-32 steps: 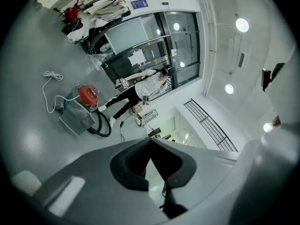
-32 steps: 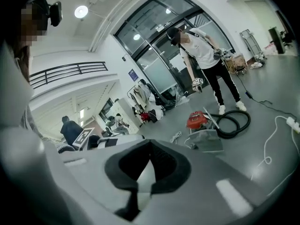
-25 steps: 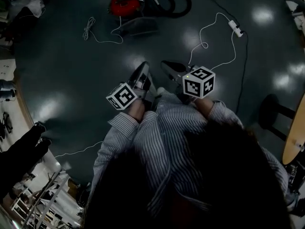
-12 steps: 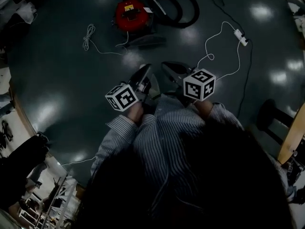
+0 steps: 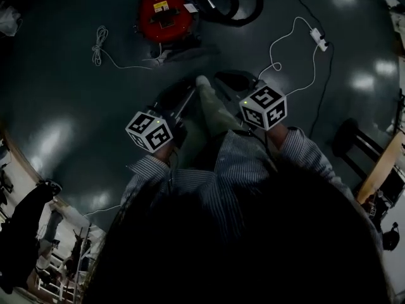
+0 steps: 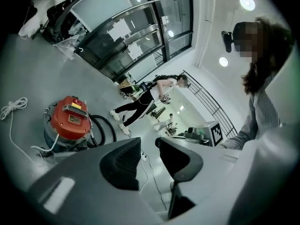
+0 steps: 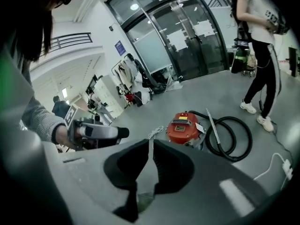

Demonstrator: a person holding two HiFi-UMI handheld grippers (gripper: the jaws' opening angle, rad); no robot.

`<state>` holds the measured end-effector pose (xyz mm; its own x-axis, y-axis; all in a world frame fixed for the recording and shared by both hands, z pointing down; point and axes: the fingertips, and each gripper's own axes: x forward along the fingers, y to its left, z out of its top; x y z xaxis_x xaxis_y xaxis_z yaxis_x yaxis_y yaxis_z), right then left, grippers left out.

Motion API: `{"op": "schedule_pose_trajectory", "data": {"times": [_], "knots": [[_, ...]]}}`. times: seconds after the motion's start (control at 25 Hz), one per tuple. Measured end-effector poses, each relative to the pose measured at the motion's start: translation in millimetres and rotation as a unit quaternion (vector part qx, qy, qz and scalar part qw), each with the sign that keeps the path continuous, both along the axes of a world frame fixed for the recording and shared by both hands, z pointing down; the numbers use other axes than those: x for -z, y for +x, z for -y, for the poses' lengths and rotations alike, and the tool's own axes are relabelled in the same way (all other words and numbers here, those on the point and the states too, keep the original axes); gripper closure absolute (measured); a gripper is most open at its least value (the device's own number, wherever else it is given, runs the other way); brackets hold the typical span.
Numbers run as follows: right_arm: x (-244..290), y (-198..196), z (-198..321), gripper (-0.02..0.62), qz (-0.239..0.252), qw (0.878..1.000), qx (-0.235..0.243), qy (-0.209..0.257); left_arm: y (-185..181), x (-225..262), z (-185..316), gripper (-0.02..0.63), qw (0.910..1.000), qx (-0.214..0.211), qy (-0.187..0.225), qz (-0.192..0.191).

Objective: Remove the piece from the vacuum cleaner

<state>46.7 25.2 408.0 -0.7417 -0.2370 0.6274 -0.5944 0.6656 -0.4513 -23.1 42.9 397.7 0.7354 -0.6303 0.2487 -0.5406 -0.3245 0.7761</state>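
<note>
The red vacuum cleaner (image 5: 164, 14) stands on the dark floor ahead, with its black hose (image 5: 237, 5) coiled beside it and a thin wand (image 7: 211, 124) lying across the coil. It also shows as the red vacuum cleaner (image 6: 70, 118) and the red vacuum cleaner (image 7: 185, 128) in the two gripper views. My left gripper (image 6: 149, 146) is well short of it; its jaws have just been opening and nothing is between them. My right gripper (image 7: 151, 146) has also just been opening, to a narrow slit, and holds nothing. Both grippers hang in the air, apart from the vacuum.
A bundled white cord (image 5: 98, 40) lies left of the vacuum. A white cable runs to a power strip (image 5: 316, 40) at the right. A dark stool (image 5: 354, 141) stands at the far right. A person (image 7: 260, 50) stands beyond the hose. My pale shoe (image 5: 212, 106) is between the grippers.
Both grippers have travelled forward and lower toward the vacuum, which now sits nearer in the head view. A pale shoe has stepped forward between them.
</note>
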Motion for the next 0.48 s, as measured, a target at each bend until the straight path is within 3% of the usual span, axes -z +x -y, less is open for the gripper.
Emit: {"op": "schedule_pose_trajectory", "data": {"times": [0.24,0.48], "knots": [[-73.0,-4.4,29.6,0.561,-0.035,0.999,0.037,-0.003,-1.0,-78.1,26.0,0.431,0.9985,-0.038,-0.026,0.029],[-166.8,-7.3,41.3,0.517,-0.092,0.99,0.102,0.018,-6.5,-159.9,48.1,0.391,0.991,-0.076,-0.026,0.107]]}}
